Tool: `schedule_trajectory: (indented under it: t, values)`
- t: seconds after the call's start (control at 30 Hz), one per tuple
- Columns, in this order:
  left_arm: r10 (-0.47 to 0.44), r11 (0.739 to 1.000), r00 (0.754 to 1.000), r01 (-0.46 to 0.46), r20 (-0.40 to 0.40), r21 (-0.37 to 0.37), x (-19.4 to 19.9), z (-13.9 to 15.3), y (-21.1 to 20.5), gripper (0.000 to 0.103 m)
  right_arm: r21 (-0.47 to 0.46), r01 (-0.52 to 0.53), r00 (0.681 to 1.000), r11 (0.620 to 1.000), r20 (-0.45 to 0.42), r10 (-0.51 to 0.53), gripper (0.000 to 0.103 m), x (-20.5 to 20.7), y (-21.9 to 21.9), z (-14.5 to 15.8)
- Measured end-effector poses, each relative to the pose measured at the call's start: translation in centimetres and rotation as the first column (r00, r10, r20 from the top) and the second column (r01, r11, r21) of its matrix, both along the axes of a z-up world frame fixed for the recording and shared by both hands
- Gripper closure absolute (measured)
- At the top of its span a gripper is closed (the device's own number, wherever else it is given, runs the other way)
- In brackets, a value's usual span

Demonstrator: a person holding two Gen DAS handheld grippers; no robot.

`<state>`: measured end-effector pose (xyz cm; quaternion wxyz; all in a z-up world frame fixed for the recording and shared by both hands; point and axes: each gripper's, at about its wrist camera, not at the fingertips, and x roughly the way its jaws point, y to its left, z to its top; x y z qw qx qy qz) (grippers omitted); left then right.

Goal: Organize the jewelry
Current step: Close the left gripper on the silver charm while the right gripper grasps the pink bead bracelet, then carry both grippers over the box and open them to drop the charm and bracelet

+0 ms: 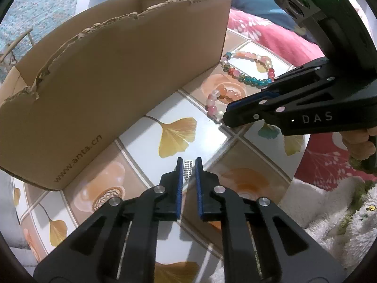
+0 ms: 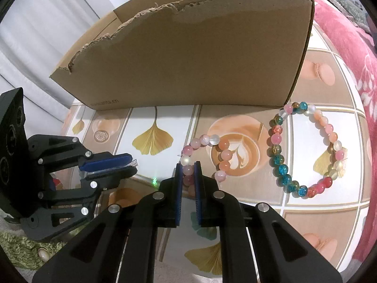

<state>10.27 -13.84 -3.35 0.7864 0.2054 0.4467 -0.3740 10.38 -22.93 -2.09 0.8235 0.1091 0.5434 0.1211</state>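
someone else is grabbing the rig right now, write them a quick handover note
Left tool: closed on a small silver charm, held near the tabletop.
Right tool: closed around the pink bead bracelet, which otherwise lies on the table.
Multicolour bead bracelet: flat on the table, right of the pink one, untouched.
Cardboard box: stands behind everything, open top; its inside cannot be seen.
Done: both grasps made.
Left: probably moving all three pieces into the box.

Right gripper pinches the pink bracelet between its pads; a multicolour bracelet lies to its right, a box ahead, left gripper at left clamping a silver charm
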Motion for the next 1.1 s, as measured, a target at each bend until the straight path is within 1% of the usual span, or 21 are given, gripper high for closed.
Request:
schedule_trajectory:
  t: [0.07, 0.3, 0.43, 0.57, 0.7, 0.77, 0.83, 0.97, 1.0, 1.1]
  values:
    - [0.003, 1.000, 1.000, -0.003, 0.003, -0.002, 0.0, 0.0, 0.1, 0.097, 0.002, 0.000, 1.000, 1.000, 0.000, 0.000, 0.093, 0.0, 0.0, 0.0]
    - [0.009, 1.000, 1.000, -0.009, 0.018, -0.013, -0.2, 0.1, 0.4, 0.098, 0.004, 0.002, 1.000, 1.000, 0.001, -0.002, 0.093, 0.0, 0.0, 0.0]
    - [0.004, 0.999, 0.999, -0.002, 0.047, -0.036, -0.6, 1.2, 0.9, 0.098, 0.012, 0.008, 1.000, 1.000, 0.000, -0.008, 0.093, 0.1, -0.1, 0.0]
    - [0.014, 0.999, 0.997, -0.011, 0.071, -0.043, -0.7, 2.2, 1.3, 0.098, 0.045, 0.017, 1.000, 0.999, 0.018, -0.018, 0.093, 0.2, -0.2, 0.7]
    - [0.028, 0.997, 0.995, -0.021, 0.097, -0.074, -0.8, 4.0, 1.9, 0.098, 0.119, 0.028, 0.999, 0.993, 0.038, -0.033, 0.093, 0.2, -0.8, 1.7]
    - [0.035, 0.995, 0.993, -0.024, 0.110, -0.096, -0.8, 5.1, 2.1, 0.098, 0.178, 0.041, 0.998, 0.983, 0.047, -0.050, 0.093, 0.3, -1.3, 2.3]
    - [0.039, 0.992, 0.991, -0.024, 0.126, -0.124, -0.8, 6.4, 2.5, 0.098, 0.243, 0.055, 0.996, 0.968, 0.051, -0.069, 0.093, 0.3, -1.9, 2.8]
    - [0.045, 0.984, 0.986, -0.016, 0.161, -0.175, -0.7, 9.1, 2.9, 0.098, 0.339, 0.070, 0.993, 0.938, 0.063, -0.097, 0.093, 0.5, -2.8, 3.8]
    - [0.047, 0.982, 0.985, -0.015, 0.167, -0.188, -0.6, 9.6, 3.1, 0.098, 0.357, 0.067, 0.992, 0.932, 0.074, -0.099, 0.093, 0.5, -2.9, 4.3]
    - [0.056, 0.975, 0.979, -0.012, 0.195, -0.220, -0.2, 11.3, 3.2, 0.098, 0.360, 0.043, 0.988, 0.932, 0.123, -0.093, 0.093, 0.7, -2.7, 5.9]
